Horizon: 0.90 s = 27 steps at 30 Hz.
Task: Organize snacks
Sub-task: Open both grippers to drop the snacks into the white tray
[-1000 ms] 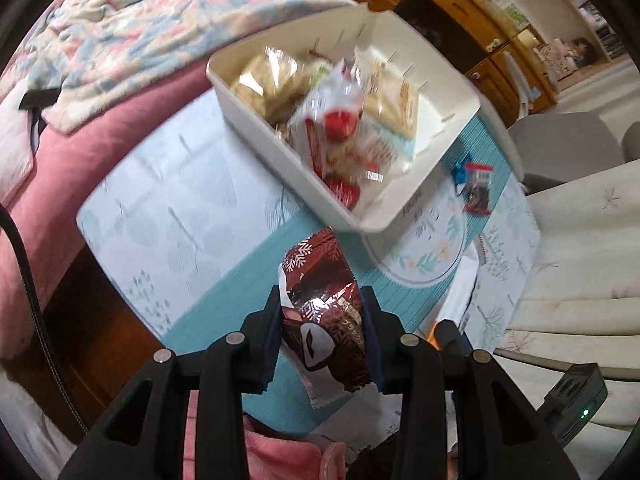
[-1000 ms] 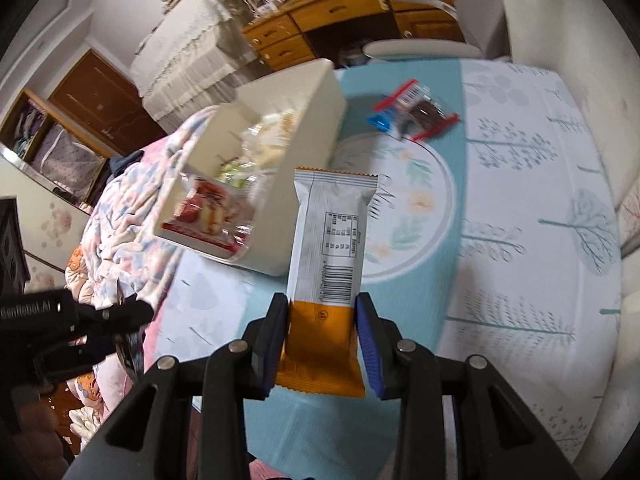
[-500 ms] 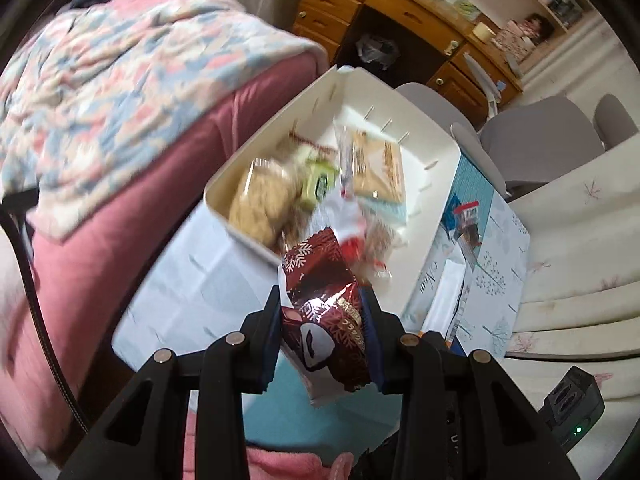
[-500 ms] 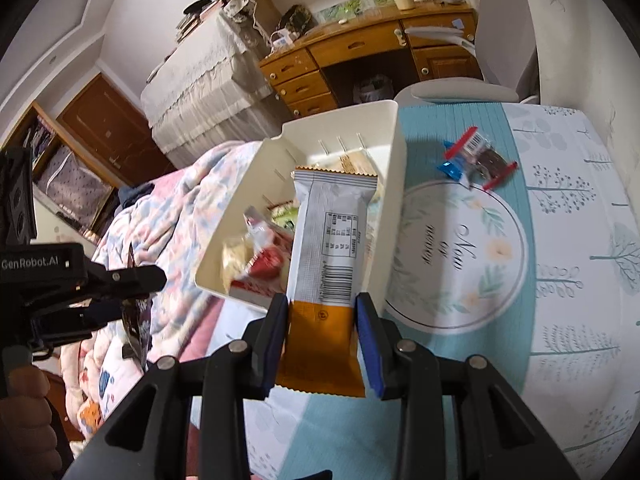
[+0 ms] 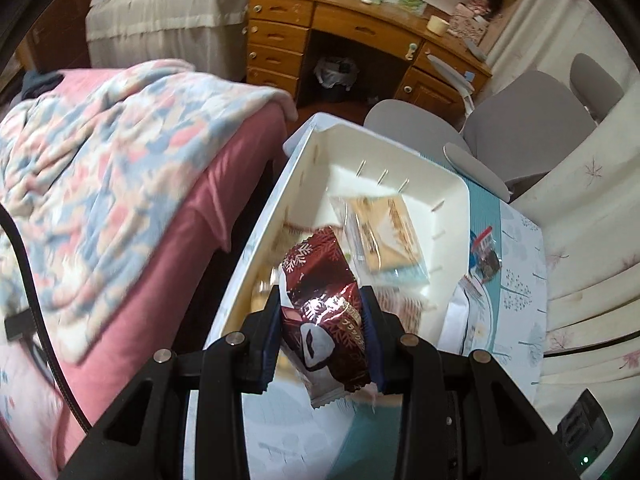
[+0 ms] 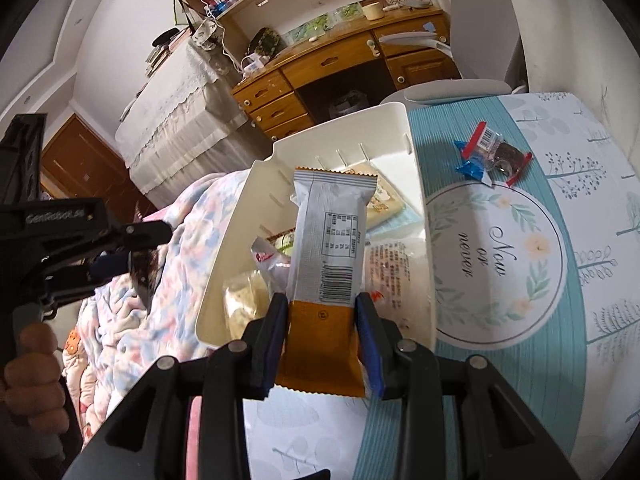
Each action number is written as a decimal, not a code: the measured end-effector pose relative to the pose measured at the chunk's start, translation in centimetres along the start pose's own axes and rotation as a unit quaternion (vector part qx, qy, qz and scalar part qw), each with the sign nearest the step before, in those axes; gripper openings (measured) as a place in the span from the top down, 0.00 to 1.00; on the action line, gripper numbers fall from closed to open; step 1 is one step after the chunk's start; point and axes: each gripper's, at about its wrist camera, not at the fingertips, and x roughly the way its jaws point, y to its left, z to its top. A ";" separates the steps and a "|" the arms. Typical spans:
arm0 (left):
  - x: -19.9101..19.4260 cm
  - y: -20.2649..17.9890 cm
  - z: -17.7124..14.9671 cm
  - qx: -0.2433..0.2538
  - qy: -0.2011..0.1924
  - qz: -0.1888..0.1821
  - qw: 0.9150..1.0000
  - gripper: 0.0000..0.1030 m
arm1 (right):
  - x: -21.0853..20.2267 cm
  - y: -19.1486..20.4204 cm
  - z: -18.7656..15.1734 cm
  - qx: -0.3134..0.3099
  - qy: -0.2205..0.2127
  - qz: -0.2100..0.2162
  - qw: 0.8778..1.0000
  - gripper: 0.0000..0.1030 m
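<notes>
Bedding comes first: a pink bed with a pastel patchwork quilt (image 5: 100, 184) fills the left of the left wrist view, beside the bench under a white and teal tree-print cloth (image 6: 560, 288). On that bench, at the edge nearest the bed, sits the white rectangular plastic bin (image 6: 420, 216), already holding several wrapped snacks, among them a flat tan cracker pack (image 5: 384, 236) against its far wall. Left gripper (image 5: 322, 328) hangs over the bin's near end, its jaws closed on a dark red foil snack packet (image 5: 320, 300) with white snowflakes. Right gripper (image 6: 322, 340) has its jaws clamped on the orange end of a grey and orange wrapped bar (image 6: 328, 248), whose barcoded length stands up over the bin. Well apart, on the cloth right of the bin, lies a small clear packet with red and blue ends (image 6: 490, 152).
</notes>
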 end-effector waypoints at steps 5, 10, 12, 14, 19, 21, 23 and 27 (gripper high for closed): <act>1.6 0.2 1.6 0.025 -0.011 -0.001 1.000 0.66 | 1.4 0.4 0.5 -0.002 -0.004 -0.009 1.000 0.65; 2.9 -0.2 2.4 0.055 -0.007 -0.008 0.998 0.66 | 2.2 0.9 1.1 -0.014 -0.003 -0.017 1.000 0.63; 3.2 -0.3 2.5 0.062 0.002 -0.018 0.998 0.62 | 2.4 1.1 1.4 -0.019 -0.002 -0.022 1.000 0.63; 3.6 -0.4 2.7 0.070 0.018 -0.030 0.997 0.52 | 2.3 1.3 1.5 -0.022 -0.003 -0.025 0.999 0.62; 3.9 -1.5 2.6 0.108 0.036 -0.043 0.993 0.41 | 1.9 1.2 1.6 -0.024 0.002 -0.041 0.999 0.59; 3.8 -2.0 2.6 0.121 0.039 -0.049 0.991 0.39 | 1.5 1.0 1.5 -0.022 0.003 -0.046 0.999 0.57; 3.8 -2.4 2.7 0.132 0.046 -0.059 0.988 0.39 | 1.1 0.8 1.3 -0.021 0.004 -0.054 0.998 0.57; 3.6 -3.6 3.0 0.156 0.065 -0.080 0.982 0.38 | 0.1 0.2 1.2 -0.024 0.004 -0.070 0.997 0.56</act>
